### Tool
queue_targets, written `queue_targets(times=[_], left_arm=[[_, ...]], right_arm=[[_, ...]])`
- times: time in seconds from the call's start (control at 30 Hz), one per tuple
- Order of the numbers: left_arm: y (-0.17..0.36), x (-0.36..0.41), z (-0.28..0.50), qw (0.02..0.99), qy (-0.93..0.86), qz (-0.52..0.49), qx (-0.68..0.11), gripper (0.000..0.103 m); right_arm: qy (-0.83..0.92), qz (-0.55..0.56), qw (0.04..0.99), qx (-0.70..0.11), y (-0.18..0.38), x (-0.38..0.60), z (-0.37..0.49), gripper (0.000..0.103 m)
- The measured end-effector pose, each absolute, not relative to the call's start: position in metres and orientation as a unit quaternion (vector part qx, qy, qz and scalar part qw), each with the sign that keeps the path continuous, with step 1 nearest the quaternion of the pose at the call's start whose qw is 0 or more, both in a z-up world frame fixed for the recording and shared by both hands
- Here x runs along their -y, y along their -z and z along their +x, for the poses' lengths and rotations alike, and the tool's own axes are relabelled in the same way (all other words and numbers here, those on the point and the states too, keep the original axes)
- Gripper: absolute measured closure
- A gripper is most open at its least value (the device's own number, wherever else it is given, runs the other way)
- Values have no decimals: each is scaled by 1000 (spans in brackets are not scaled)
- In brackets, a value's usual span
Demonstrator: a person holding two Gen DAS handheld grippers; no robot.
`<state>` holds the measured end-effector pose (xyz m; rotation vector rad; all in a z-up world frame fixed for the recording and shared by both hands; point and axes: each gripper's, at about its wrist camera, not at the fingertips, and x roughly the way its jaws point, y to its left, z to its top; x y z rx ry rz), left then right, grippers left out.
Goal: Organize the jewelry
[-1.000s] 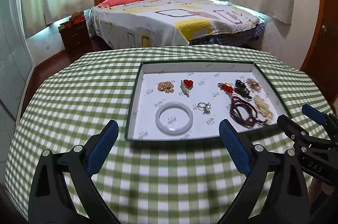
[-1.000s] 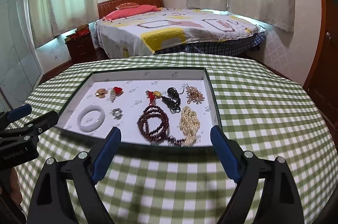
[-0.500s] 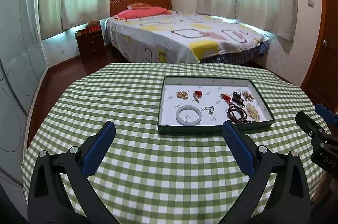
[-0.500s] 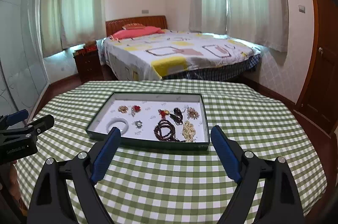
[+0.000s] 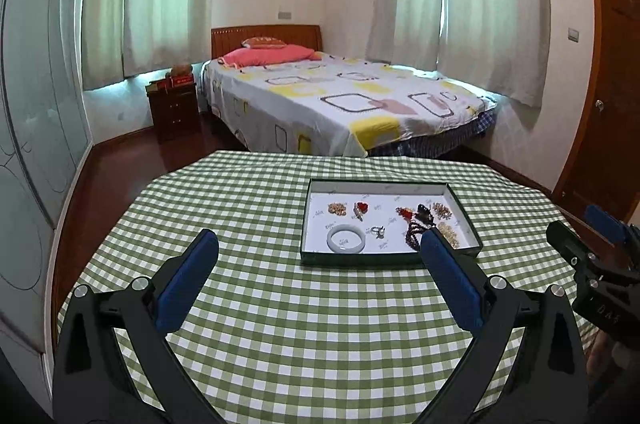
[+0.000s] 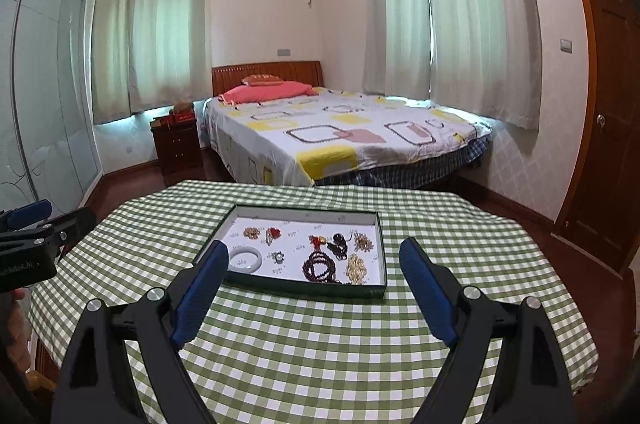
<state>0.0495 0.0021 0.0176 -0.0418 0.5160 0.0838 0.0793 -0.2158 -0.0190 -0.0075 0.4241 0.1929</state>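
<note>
A shallow dark green tray [image 5: 362,259] [image 6: 304,287] with a white lining sits on the checked table. Inside lie a pale jade bangle [image 5: 346,239] [image 6: 245,258], a pearl ring [image 5: 377,231], a red brooch [image 5: 361,208] [image 6: 273,233], a dark red bead string [image 6: 319,266] and gold chains [image 6: 357,267]. My left gripper [image 5: 318,266] hangs open above the table, short of the tray. Also open and empty, my right gripper [image 6: 314,274] is raised in front of the tray. Each gripper shows at the edge of the other's view.
The round table carries a green and white checked cloth [image 5: 280,324]. Beyond it stand a bed [image 5: 340,104] with a patterned cover, a dark wooden nightstand [image 5: 174,110], curtained windows and a wooden door [image 6: 608,112] at the right.
Both grippers have risen and pulled back from the tray, which now looks smaller and farther off. More of the room and ceiling shows. Neither gripper's opening has changed.
</note>
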Motion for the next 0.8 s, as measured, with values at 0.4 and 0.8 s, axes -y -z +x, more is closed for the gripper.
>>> queue_targets(times=[0.4,0.8], left_arm=[[-31,4,27,973,-37,-17,-229,5],[-31,1,24,973,-35,-21,-225,5]], right_arm=[[-96,-11,980,-175,0,215,58,18],[-94,-10,980,-173,1,216,55,18]])
